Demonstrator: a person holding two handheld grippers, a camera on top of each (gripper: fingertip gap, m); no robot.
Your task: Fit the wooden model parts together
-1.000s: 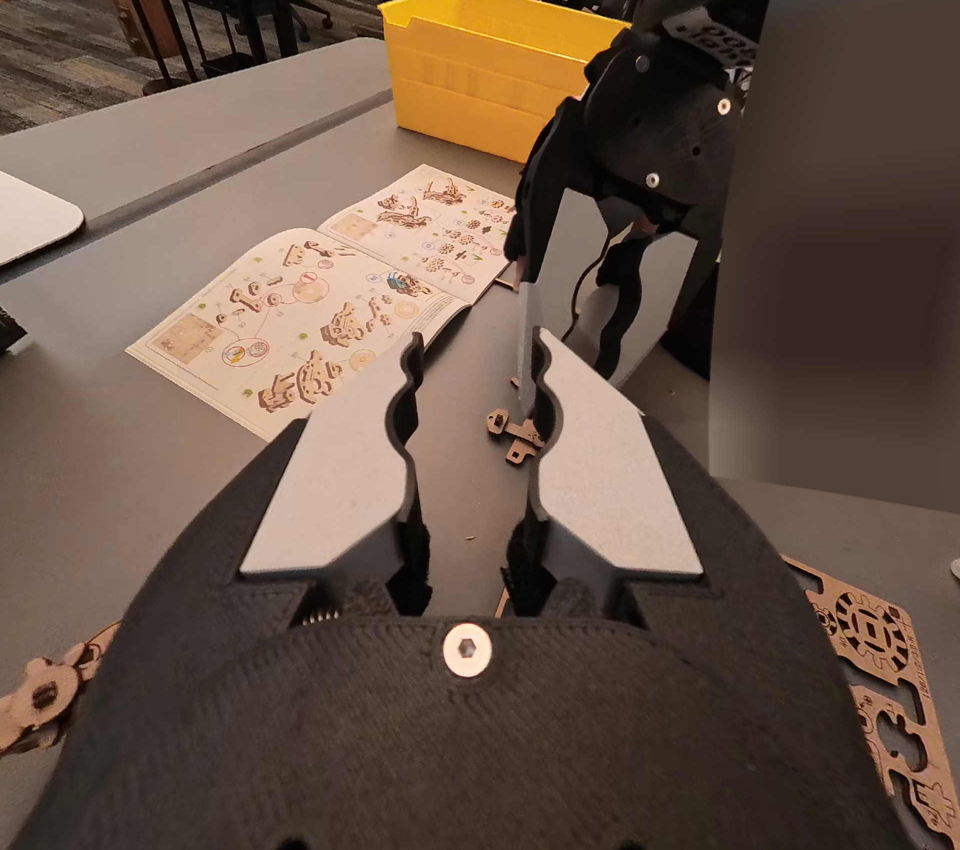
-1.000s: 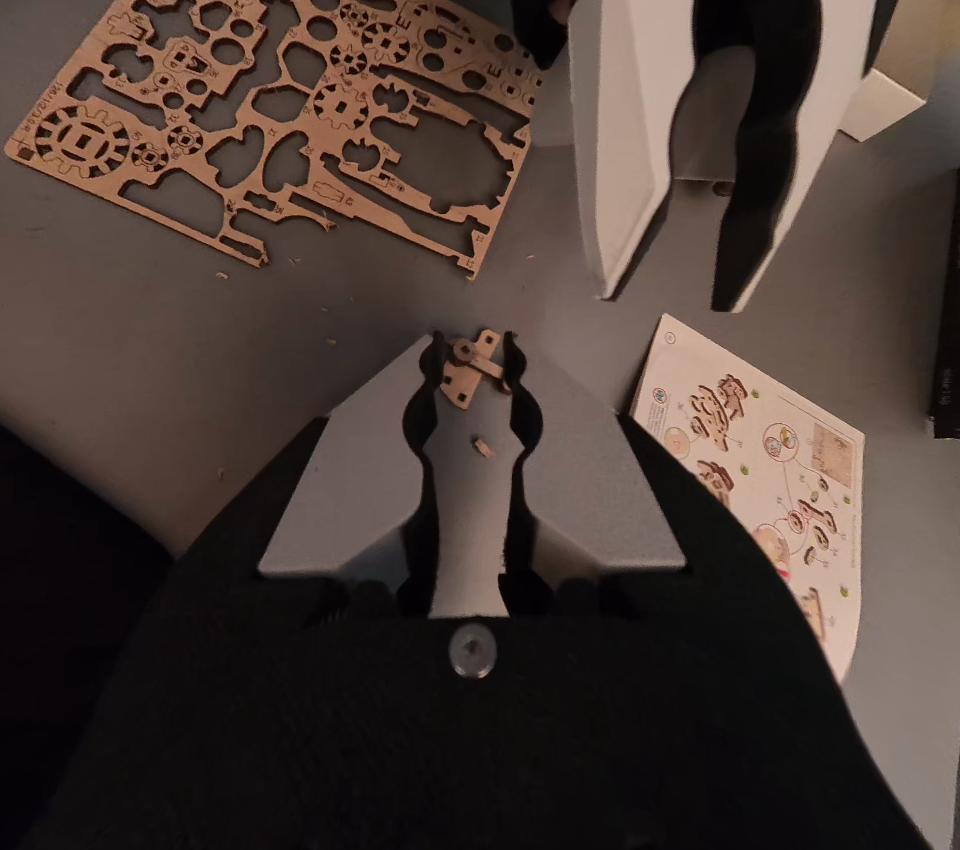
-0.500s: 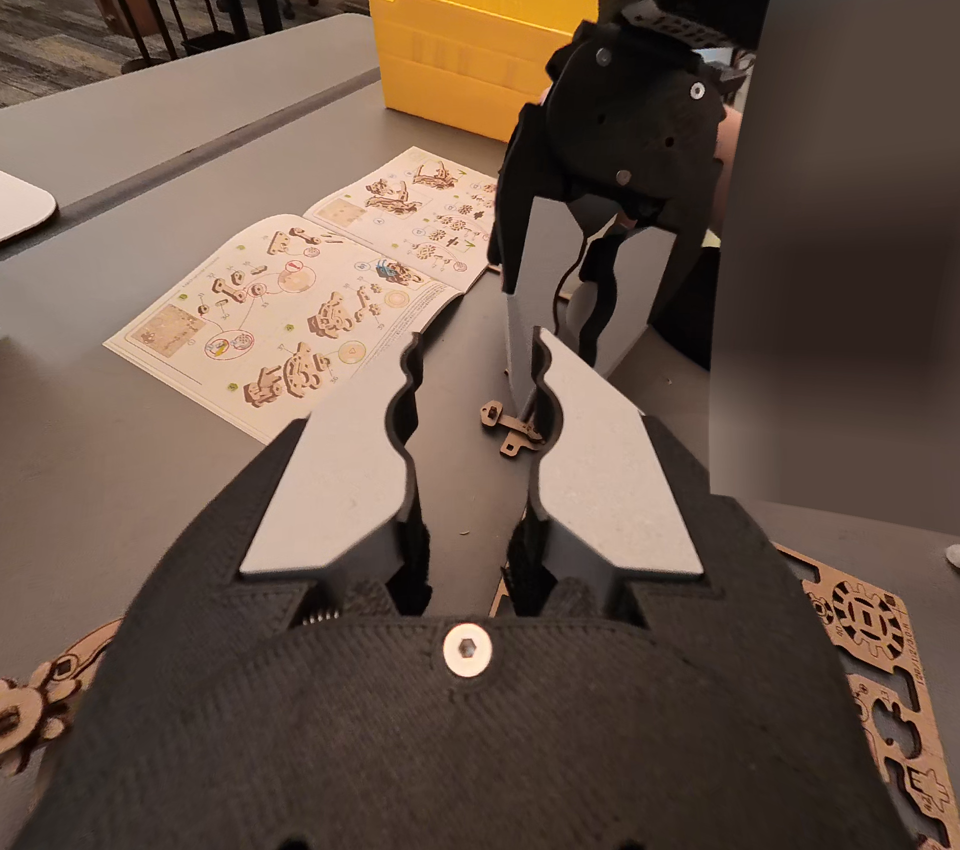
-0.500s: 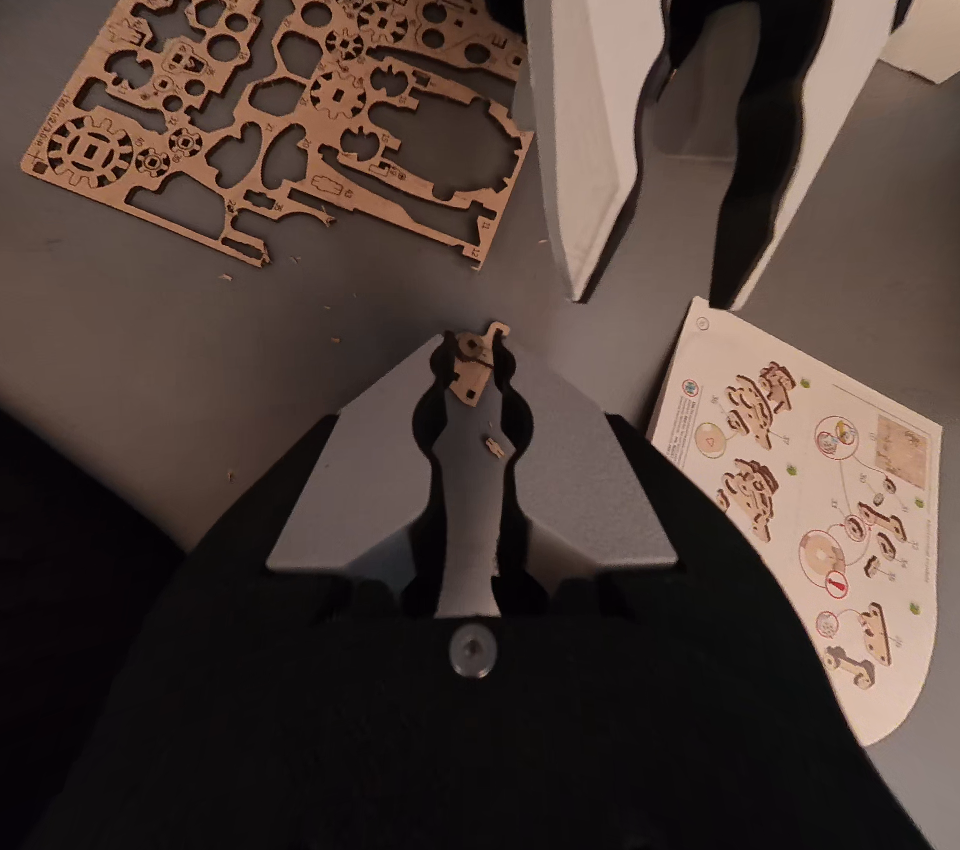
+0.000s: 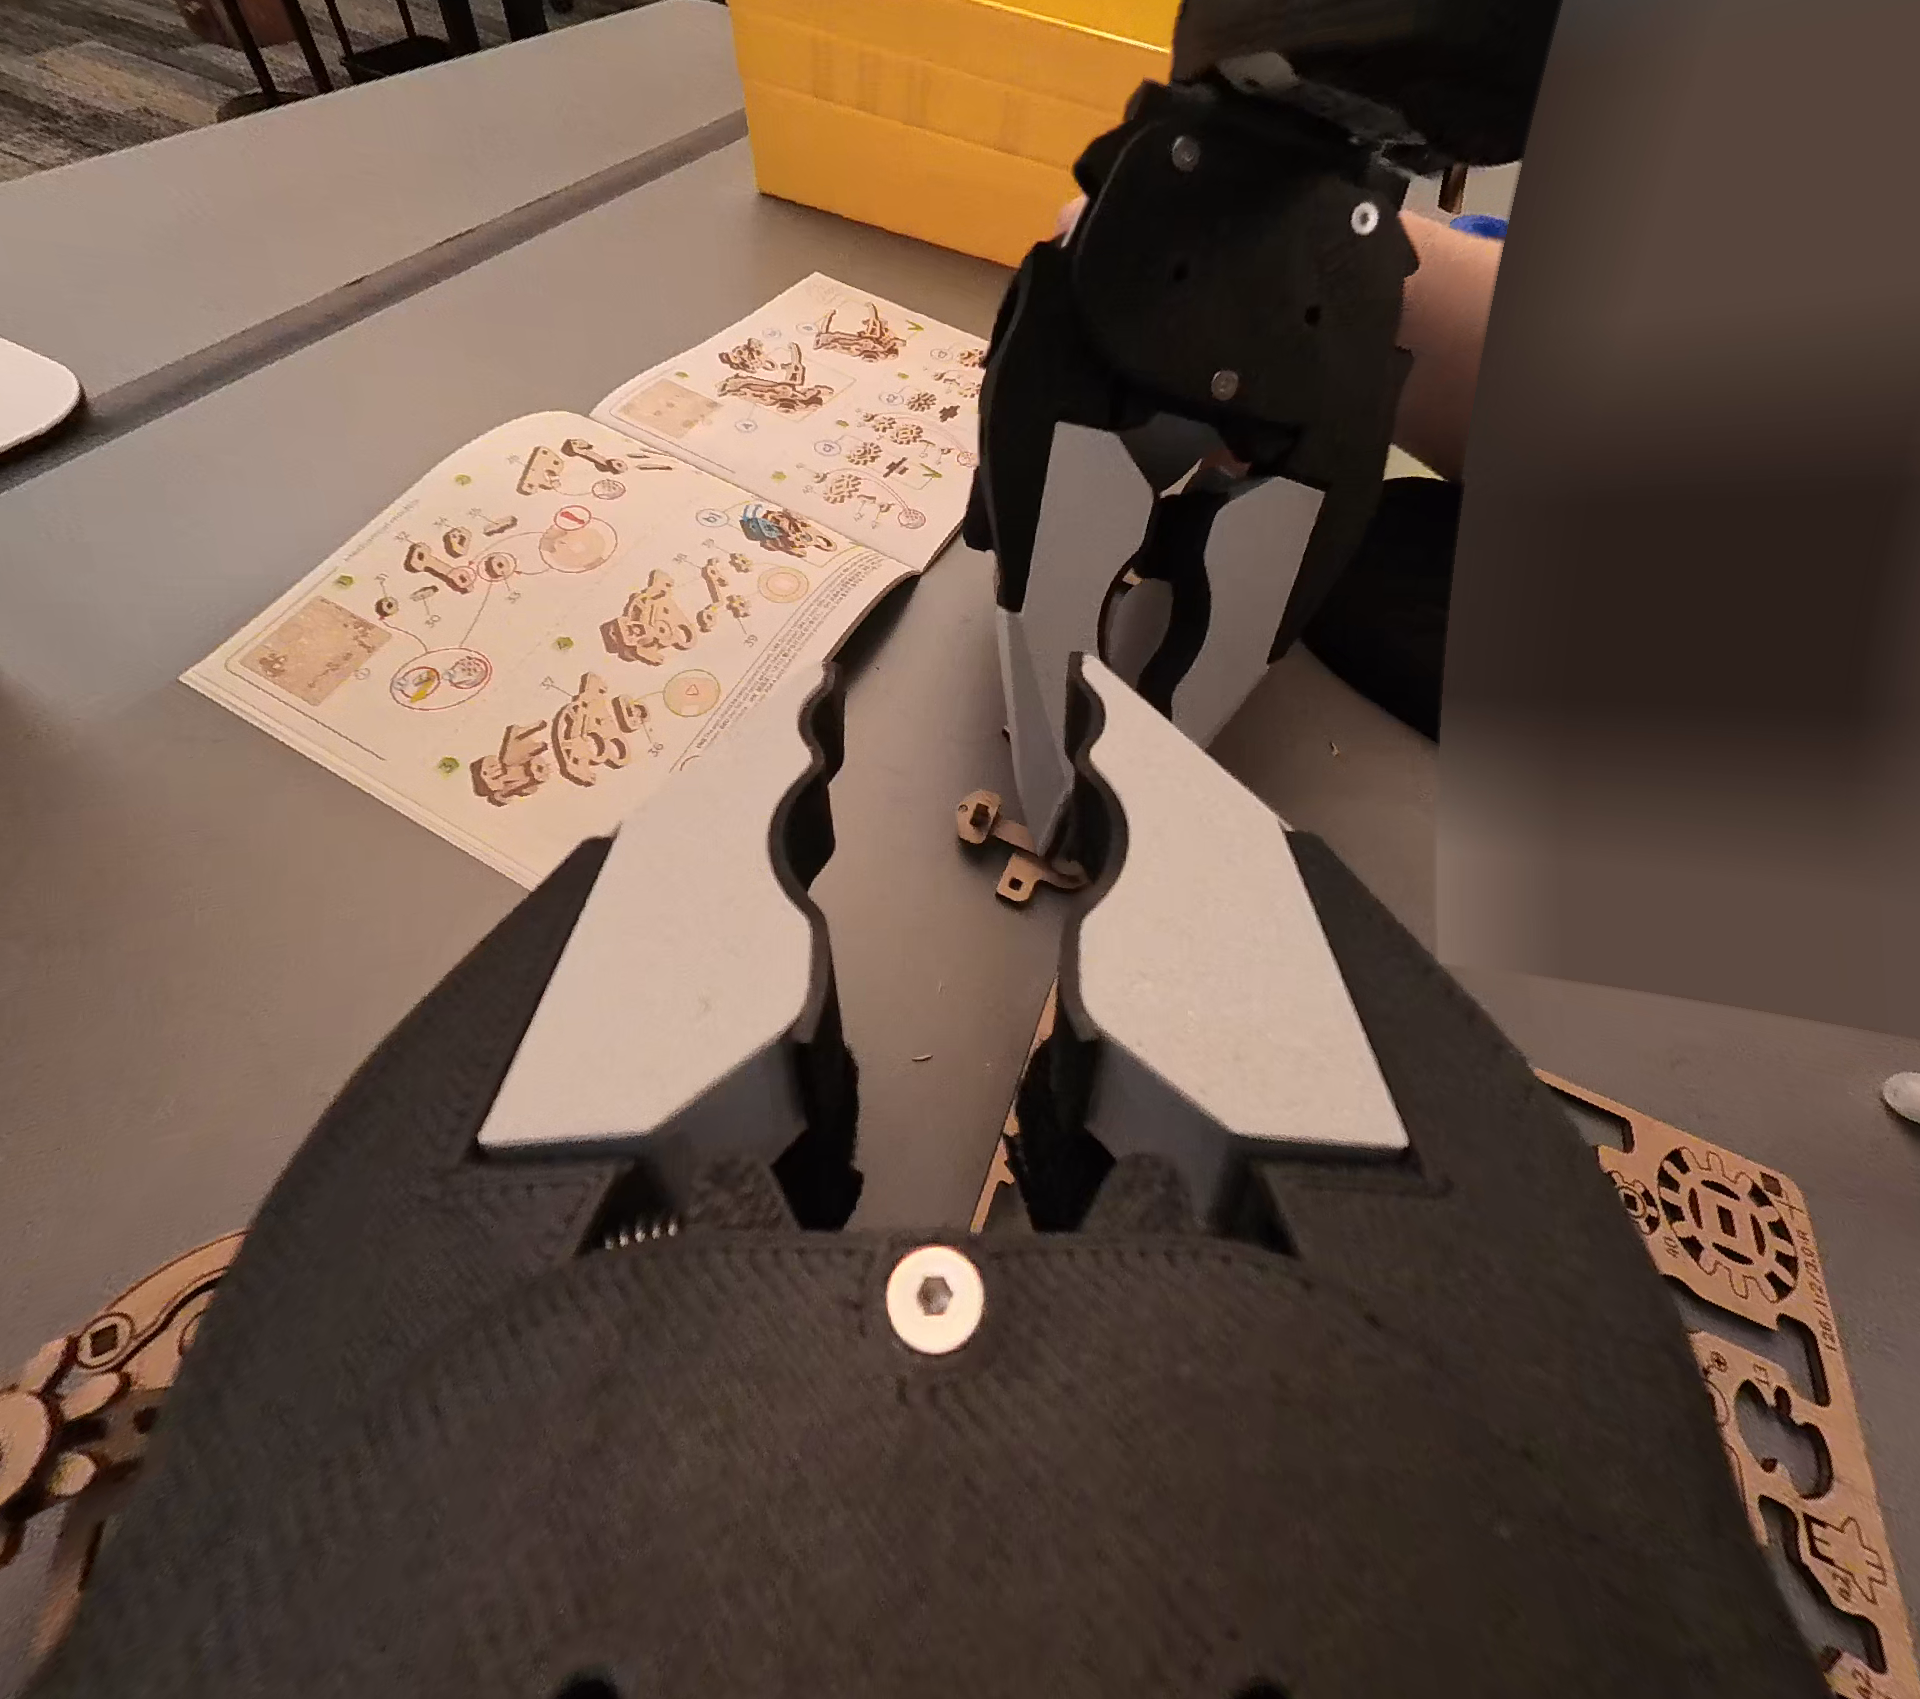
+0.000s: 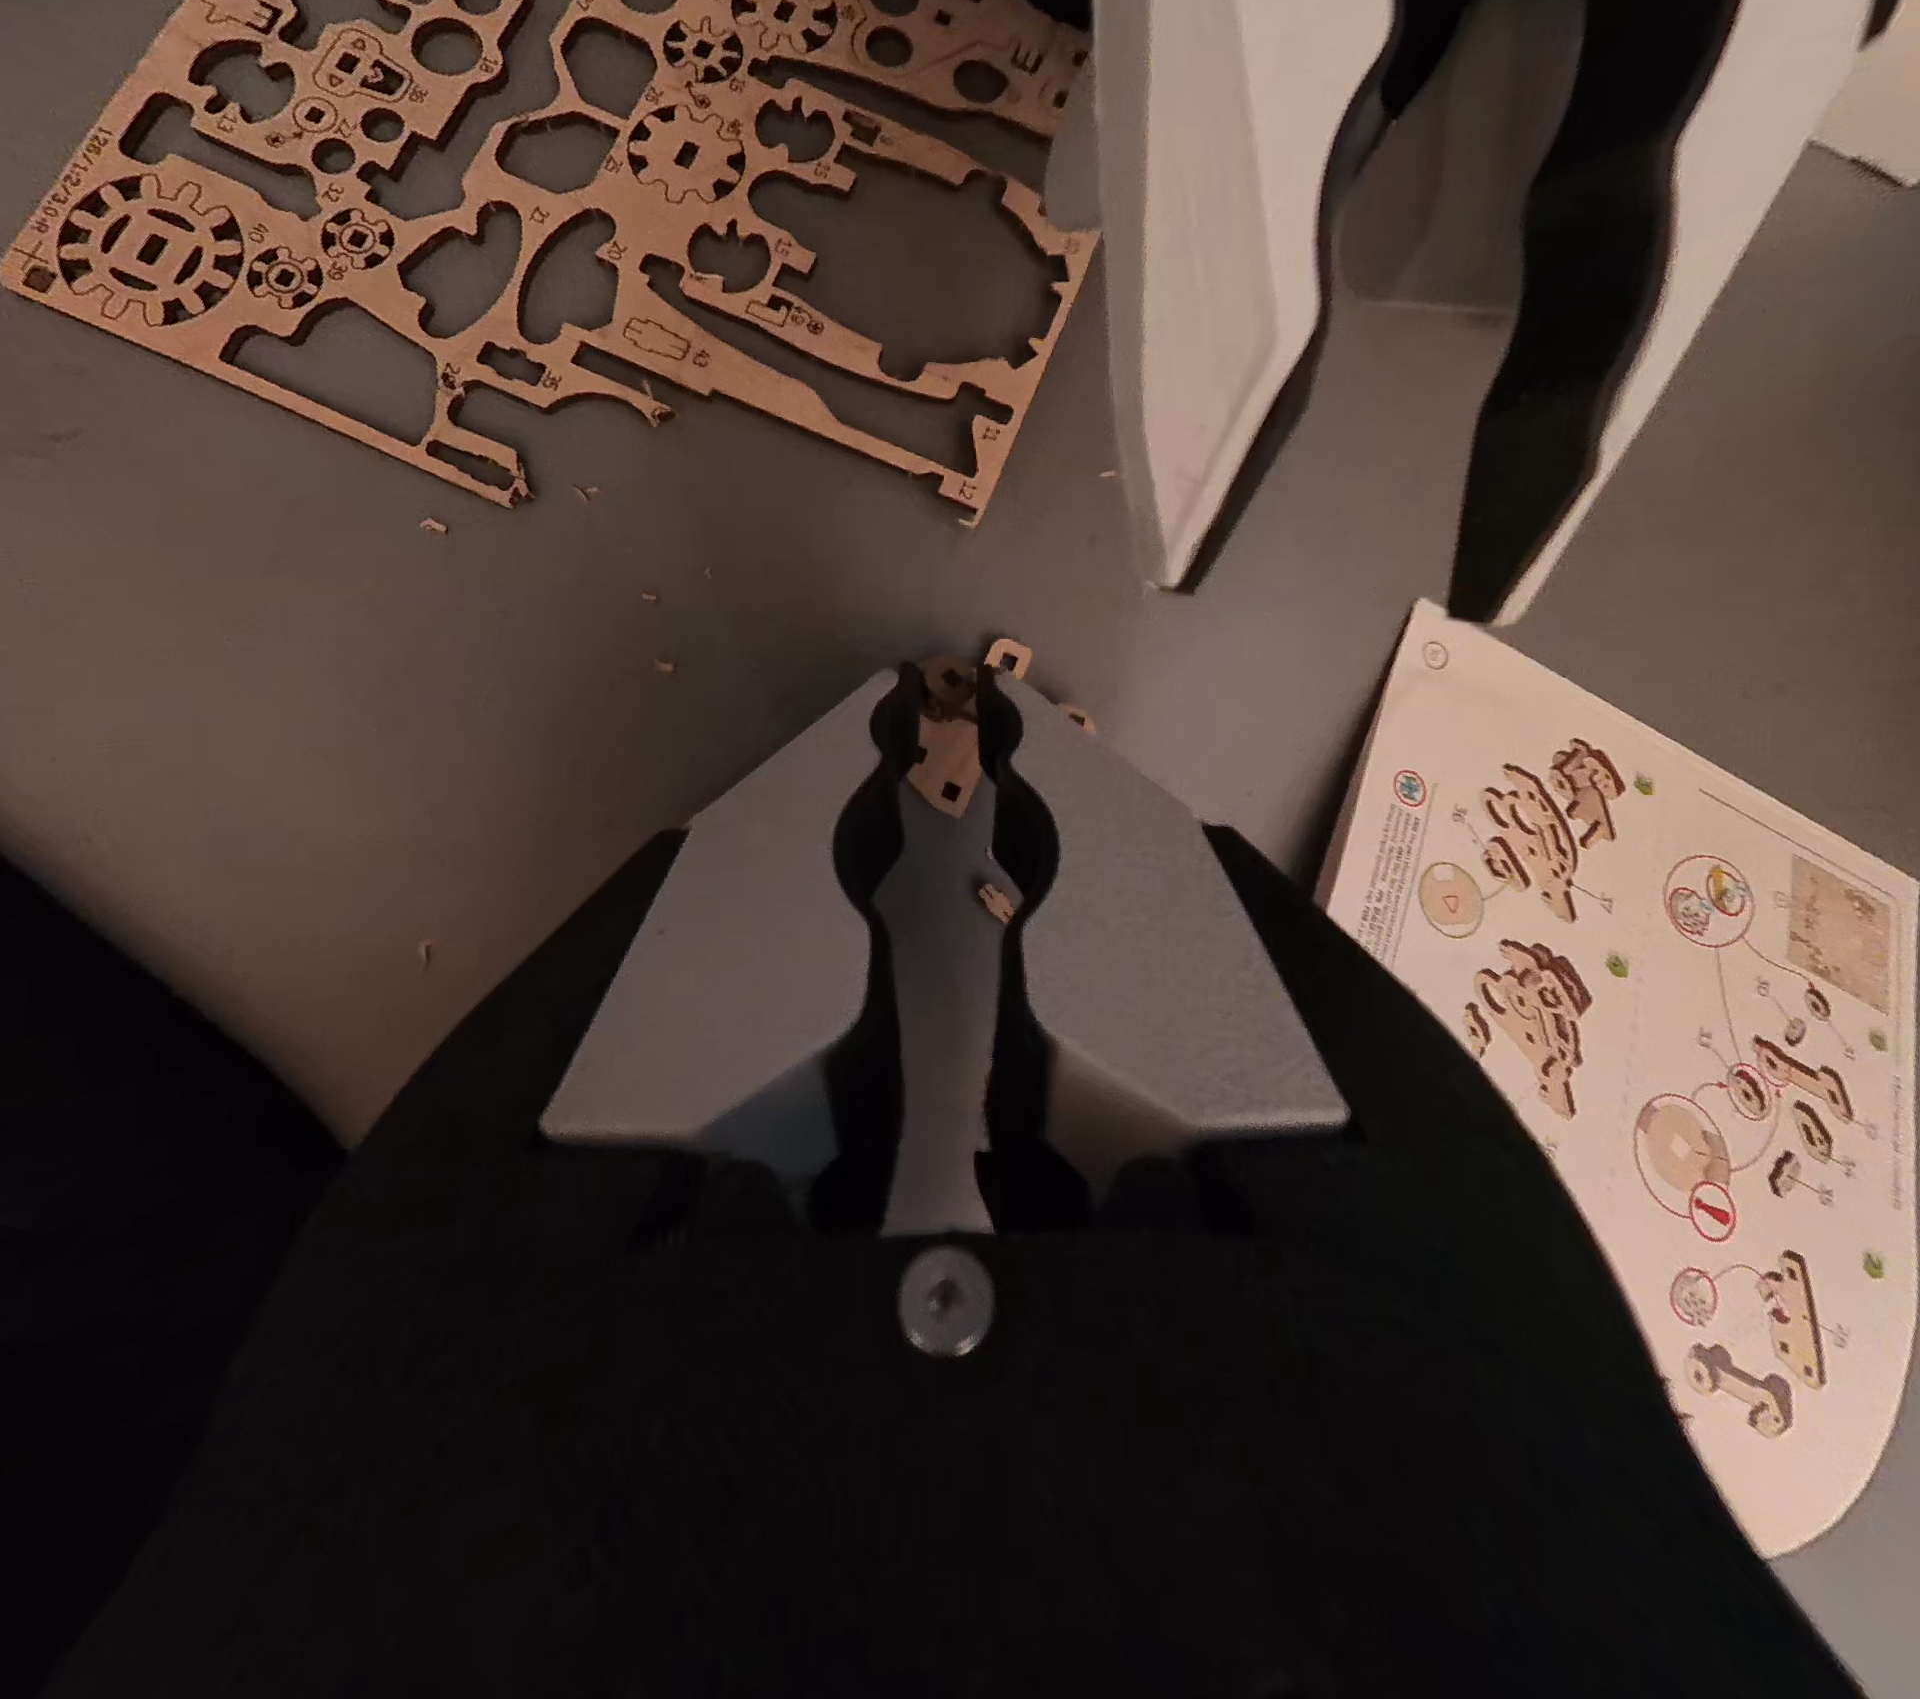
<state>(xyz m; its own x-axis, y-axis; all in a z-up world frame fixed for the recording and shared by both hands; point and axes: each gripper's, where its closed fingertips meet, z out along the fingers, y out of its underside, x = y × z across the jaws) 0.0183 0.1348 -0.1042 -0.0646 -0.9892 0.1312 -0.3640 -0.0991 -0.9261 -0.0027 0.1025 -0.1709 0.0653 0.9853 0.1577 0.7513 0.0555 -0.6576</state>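
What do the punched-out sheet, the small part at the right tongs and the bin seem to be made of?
Punched-out sheet: thin plywood, likely laser-cut, with pale matte faces and dark edges. Small part: seemingly the same wood, tan with square holes, between the right tongs tips. Bin: probably moulded plastic, uniform glossy yellow.

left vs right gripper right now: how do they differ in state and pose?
The left gripper is open with nothing between its fingers; the right gripper has closed around a small wooden part at its tips. The left gripper is held off the table at a low slant, while the right gripper points steeply down with its tips at the table. Both have grey fingers on black bodies.
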